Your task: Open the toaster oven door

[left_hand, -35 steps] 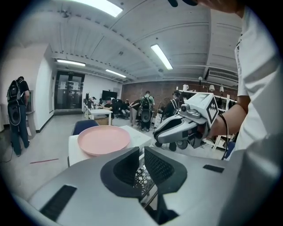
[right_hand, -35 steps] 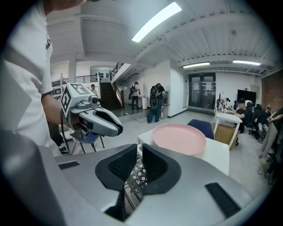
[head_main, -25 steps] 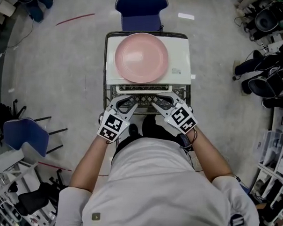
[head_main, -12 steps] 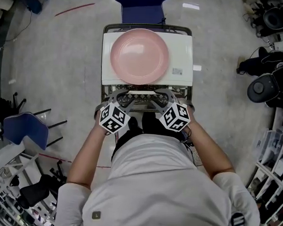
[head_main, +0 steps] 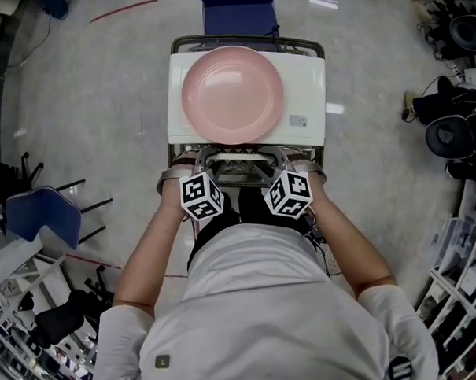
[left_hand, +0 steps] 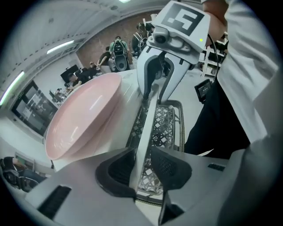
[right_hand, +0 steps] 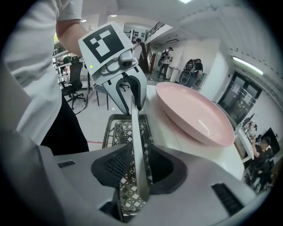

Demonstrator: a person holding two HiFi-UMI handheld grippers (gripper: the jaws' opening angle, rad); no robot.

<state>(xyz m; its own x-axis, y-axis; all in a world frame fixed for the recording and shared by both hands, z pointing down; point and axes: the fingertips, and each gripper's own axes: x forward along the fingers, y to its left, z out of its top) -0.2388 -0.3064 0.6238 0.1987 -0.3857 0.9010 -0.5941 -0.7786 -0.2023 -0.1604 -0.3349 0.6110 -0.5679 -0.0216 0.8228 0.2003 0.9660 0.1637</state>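
A white toaster oven stands on a wire cart with a pink plate on its top. Its door handle, a long pale bar, runs along the front edge and stands a little off the oven body. My left gripper grips the bar's left part and my right gripper its right part. In the left gripper view the handle runs between the pads of the left gripper. The right gripper view shows the same handle in the right gripper. Both pairs of jaws have just been closing on the bar.
The cart's metal mesh lies below the handle. The person's body stands close against the cart's front. A blue chair is behind the cart and another at the left. Bags and gear line the right side.
Both grippers have sunk and rolled, their marker cubes turning and drawing nearer each other. The handle has come with them, down and away from the oven front.
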